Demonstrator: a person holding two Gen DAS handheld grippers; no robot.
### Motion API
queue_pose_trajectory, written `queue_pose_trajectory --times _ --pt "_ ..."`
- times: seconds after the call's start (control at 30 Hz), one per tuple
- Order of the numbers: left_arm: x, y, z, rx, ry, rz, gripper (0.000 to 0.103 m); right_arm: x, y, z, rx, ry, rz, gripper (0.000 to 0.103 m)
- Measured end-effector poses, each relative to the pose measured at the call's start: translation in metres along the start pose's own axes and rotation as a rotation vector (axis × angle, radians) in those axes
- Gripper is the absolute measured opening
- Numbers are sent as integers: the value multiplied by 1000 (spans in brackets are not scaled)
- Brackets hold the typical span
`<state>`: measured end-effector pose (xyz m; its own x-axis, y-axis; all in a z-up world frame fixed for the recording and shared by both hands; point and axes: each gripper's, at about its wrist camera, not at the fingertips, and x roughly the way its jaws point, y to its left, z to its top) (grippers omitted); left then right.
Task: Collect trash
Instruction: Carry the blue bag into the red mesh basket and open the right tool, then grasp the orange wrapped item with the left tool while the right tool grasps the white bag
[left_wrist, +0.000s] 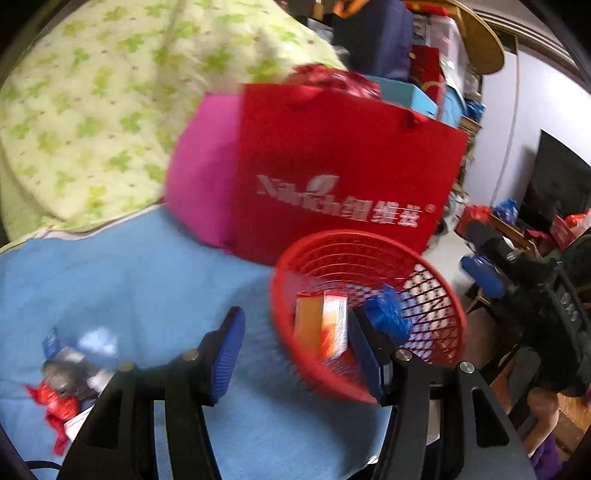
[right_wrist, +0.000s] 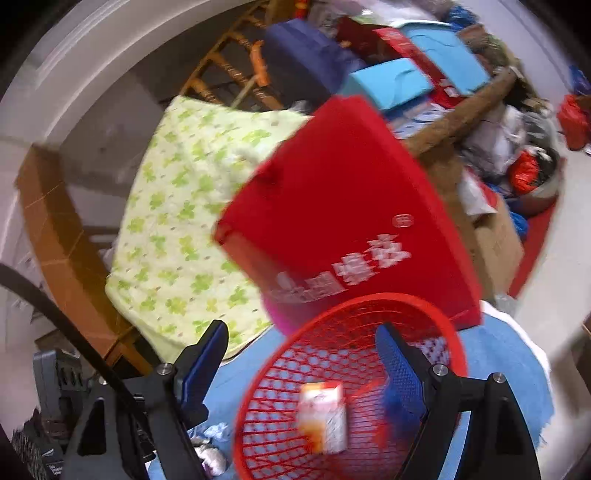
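A red mesh basket (left_wrist: 436, 314) (right_wrist: 280, 406) stands on a blue cloth (left_wrist: 129, 277). In it lie an orange and white carton (left_wrist: 321, 325) (right_wrist: 325, 421) and a crumpled blue bag (left_wrist: 388, 317) (right_wrist: 388, 398). My left gripper (left_wrist: 295, 354) is open, with the basket's near rim passing between its jaws and neither pad pressing on it. Over the basket my right gripper (right_wrist: 303, 365) is open wide, the blue bag blurred beside its right pad. Loose trash lies on the cloth at the left: a red wrapper (left_wrist: 55, 406) and a silvery wrapper (left_wrist: 70, 369). A white tissue (right_wrist: 210, 454) lies beside the basket.
A red paper bag (left_wrist: 332, 177) (right_wrist: 351, 221) with white lettering stands right behind the basket, a pink box (left_wrist: 203, 166) to its left. A green-patterned quilt (left_wrist: 92, 110) (right_wrist: 177, 240) is heaped further left. Boxes and bags crowd the back and right.
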<state>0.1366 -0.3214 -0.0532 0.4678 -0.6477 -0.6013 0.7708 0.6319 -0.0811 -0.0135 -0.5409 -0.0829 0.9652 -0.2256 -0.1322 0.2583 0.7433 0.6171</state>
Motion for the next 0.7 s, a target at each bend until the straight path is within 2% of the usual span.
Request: queue_pose_trajectory --times 0.13,0.17,0.27,0.37,0.47,0.5,0.7 --pt "-40 42 -26 -41 -26 133 59 -9 53 -14 -176 -58 115 85" --pt "-52 54 -33 -49 -30 175 59 -10 70 -21 -220 -65 167 85" --pt "-93 98 -62 -69 -44 355 60 -7 105 -40 -300 -45 268 85" --pt "-124 140 -88 -118 -22 494 63 4 132 -61 -350 1 316 85" --pt "-141 175 -116 -158 16 624 63 27 158 -90 -378 118 359 85" --pt "-144 186 -126 -181 34 646 63 35 163 -98 -384 161 356 85" --pt "-143 221 -167 -320 76 626 63 100 184 -166 -373 503 308 84"
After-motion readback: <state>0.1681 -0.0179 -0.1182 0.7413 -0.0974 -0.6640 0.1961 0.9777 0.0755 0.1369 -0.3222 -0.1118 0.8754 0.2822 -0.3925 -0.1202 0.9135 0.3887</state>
